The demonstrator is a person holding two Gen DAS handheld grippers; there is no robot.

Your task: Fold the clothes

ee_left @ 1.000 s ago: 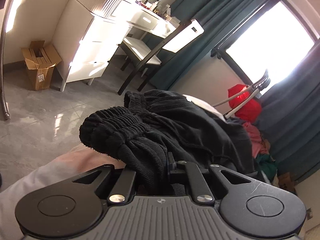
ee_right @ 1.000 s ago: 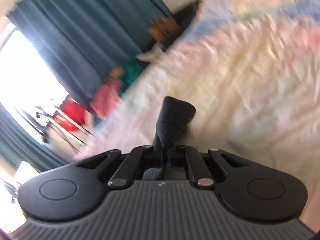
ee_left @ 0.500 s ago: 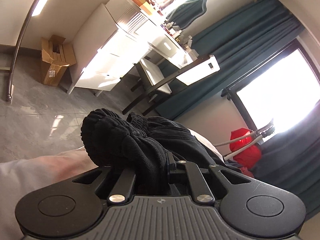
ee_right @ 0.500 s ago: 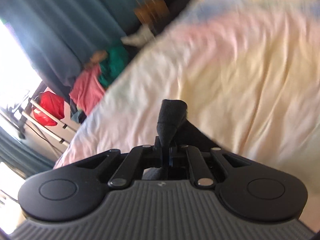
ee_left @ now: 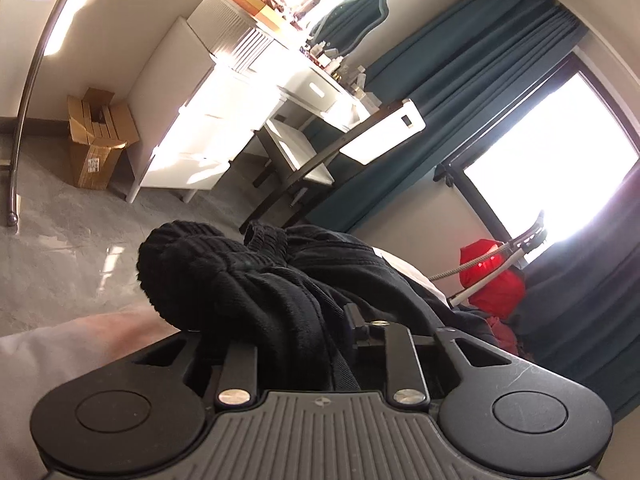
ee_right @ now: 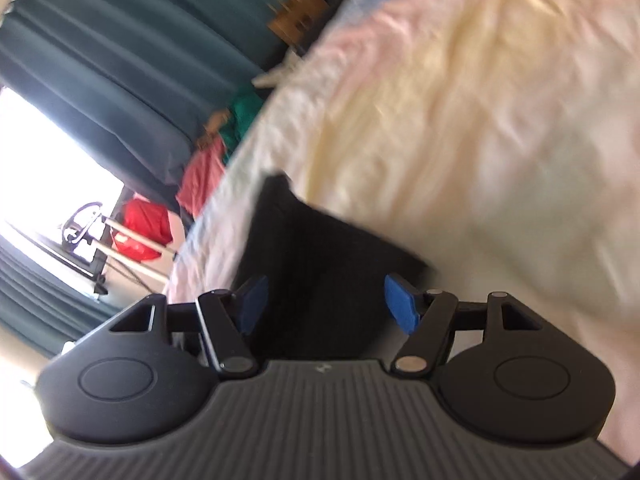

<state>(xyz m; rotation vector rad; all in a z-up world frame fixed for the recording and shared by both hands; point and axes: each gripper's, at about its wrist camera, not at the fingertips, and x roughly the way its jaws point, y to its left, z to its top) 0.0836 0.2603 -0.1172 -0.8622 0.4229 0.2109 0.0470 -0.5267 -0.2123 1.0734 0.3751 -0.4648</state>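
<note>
Bed: a wide bed under a crumpled pastel quilt of cream, pink and pale blue patches (ee_right: 460, 100) carries the work; its far edge runs toward the teal curtains (ee_right: 120, 60).

Garment: a black knitted cotton garment with a ribbed, elasticated band (ee_left: 248, 276) lies bunched in a heap near the bed's edge in the left wrist view, the grey tiled floor (ee_left: 60, 256) beyond it. In the right wrist view a flat black panel of cloth (ee_right: 320, 260) lies on the quilt close to the edge; I judge it part of the same garment, though the view is blurred.

Handling: it looks soft, limp and fairly light, thick where the ribbing gathers. It will sag and fold on itself rather than hold a shape, and it should not slip much on the quilt.

Where to grip: the ribbed band and the hemmed corners look the firmest holds; a pinch in mid-panel would only pull up a tent of cloth.

Left gripper (ee_left: 320, 328): its jaws are pressed together on a thick wad of the black fabric, which spills over the left finger and hides it.

Right gripper (ee_right: 324, 300): its jaws stand spread wide, blue pads (ee_right: 400, 304) apart, nothing between them, with the black panel lying just ahead of them.

Clutter: a red bag (ee_left: 492, 276) and a heap of pink and green clothes (ee_right: 216, 152) sit off the bed by the window.
</note>
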